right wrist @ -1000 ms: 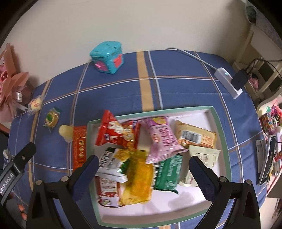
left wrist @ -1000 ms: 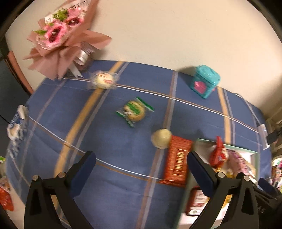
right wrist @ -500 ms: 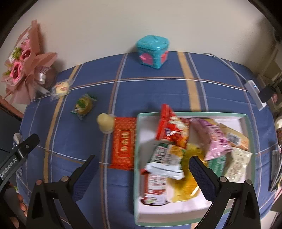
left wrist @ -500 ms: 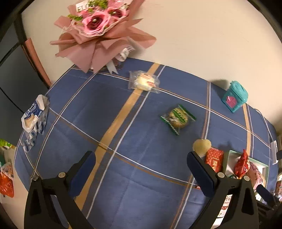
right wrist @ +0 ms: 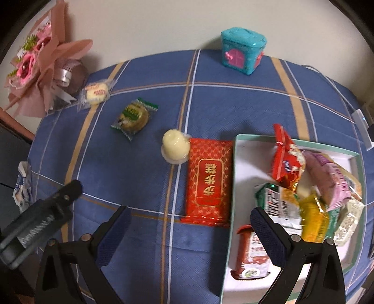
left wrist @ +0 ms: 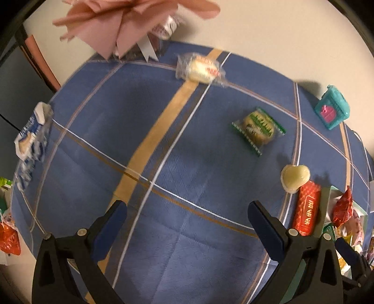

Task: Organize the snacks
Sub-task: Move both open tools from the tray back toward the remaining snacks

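Gold Chinese characters on red packet (right wrist: 208, 180)

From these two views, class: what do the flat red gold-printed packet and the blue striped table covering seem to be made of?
Flat red gold-printed packet: probably glossy plastic film, with a crimped end seam and slight sheen. Blue striped table covering: matte woven cloth, showing ribbed texture and soft creases.

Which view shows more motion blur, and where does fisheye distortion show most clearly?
Left wrist view: more blurred, the cream-filled wrapped pastry and pink bouquet smeared. Right wrist view: sharper, the red packet printing crisp. Both bend the tablecloth stripes into curves.
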`<state>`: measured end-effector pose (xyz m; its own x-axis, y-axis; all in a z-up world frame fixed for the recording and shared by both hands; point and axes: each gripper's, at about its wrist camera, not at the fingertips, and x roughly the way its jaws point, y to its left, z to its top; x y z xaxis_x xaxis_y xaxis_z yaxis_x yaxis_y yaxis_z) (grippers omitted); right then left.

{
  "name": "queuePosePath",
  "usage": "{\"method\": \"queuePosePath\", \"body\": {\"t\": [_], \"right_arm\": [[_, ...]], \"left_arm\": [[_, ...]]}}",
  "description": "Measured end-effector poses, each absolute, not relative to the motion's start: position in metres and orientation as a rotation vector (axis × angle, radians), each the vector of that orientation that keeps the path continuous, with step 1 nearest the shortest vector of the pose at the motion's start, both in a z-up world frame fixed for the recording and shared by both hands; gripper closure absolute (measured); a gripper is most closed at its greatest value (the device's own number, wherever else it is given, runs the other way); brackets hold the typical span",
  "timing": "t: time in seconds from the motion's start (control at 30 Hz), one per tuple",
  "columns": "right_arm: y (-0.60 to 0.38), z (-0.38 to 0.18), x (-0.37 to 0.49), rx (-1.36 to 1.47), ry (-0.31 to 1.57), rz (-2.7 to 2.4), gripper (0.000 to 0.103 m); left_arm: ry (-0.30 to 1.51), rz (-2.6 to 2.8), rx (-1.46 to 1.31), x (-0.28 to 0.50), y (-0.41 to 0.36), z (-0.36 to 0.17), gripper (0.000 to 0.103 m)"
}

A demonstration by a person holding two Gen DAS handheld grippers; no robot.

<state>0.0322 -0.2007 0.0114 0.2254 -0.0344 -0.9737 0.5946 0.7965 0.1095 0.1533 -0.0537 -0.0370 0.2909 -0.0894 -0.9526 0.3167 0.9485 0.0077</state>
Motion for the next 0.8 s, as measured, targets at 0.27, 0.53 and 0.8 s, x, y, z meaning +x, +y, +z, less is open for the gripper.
{"method": "queuePosePath", "body": {"t": [0.27,0.53,0.8], "right_arm": [[-0.199,0.000,0.039,0.509,1.292,-0.451,0.000],[-0.192,0.001,0.049,0.493,1.276,-0.414,0.000],[-0.185,-0.010,0.053,0.498,1.299,-0.383,0.000]], "left_arm": [[1.277,-0.248,0.192,0.159,-0.048,-0.048,0.000],[1.270,-0.233,0.182,0.161,-0.044,-0.047,0.000],[1.278,-0.240,0.180,0.161,-0.044,-0.052,0.000]]}}
